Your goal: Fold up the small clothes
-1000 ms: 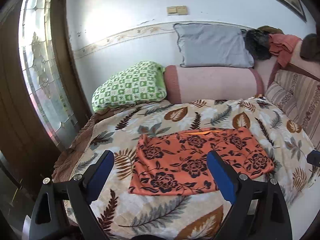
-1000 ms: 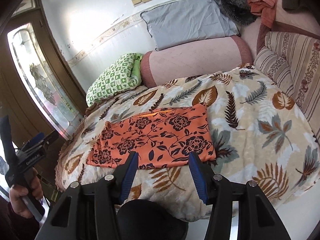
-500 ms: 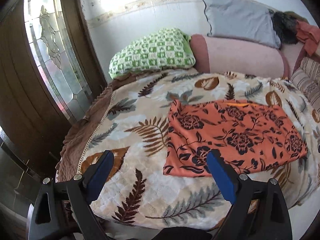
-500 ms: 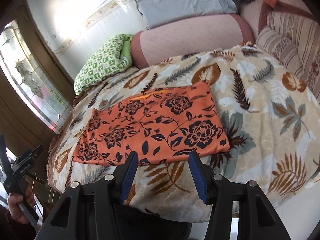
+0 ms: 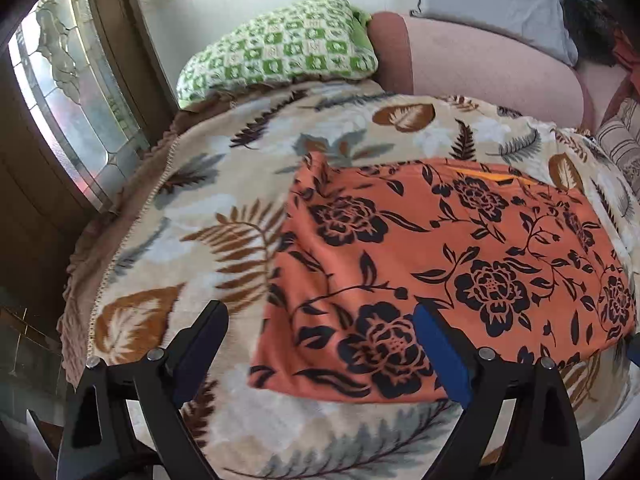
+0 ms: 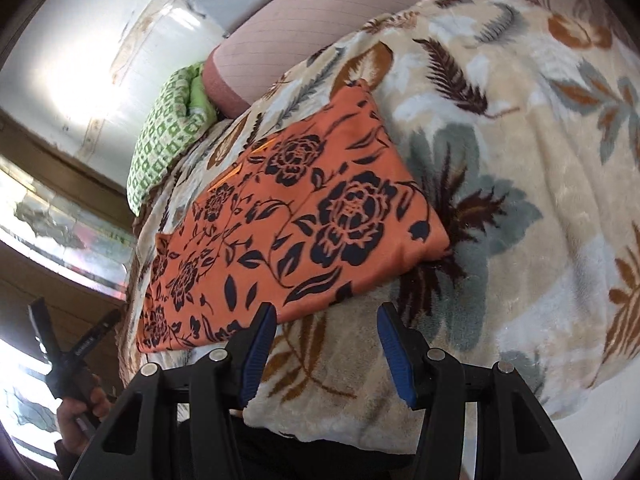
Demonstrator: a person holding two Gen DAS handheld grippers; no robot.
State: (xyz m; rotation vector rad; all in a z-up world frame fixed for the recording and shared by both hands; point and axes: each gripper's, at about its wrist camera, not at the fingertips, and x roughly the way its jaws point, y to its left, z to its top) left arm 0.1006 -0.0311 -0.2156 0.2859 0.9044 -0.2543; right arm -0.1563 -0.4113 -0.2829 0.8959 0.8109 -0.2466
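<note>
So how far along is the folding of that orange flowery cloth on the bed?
Barely begun, it seems. The orange cloth lies flat on the leaf-print blanket, with no fresh fold visible. Both tools are open and empty: the left hand-held gripper is at its near left corner, the right hand-held gripper just short of its near edge. Grabbing, folding and smoothing all remain.

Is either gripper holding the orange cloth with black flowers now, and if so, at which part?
Nothing is held. The left gripper and right gripper are both open, short of the orange flowered cloth, which lies flat on the leaf-patterned blanket.
</note>
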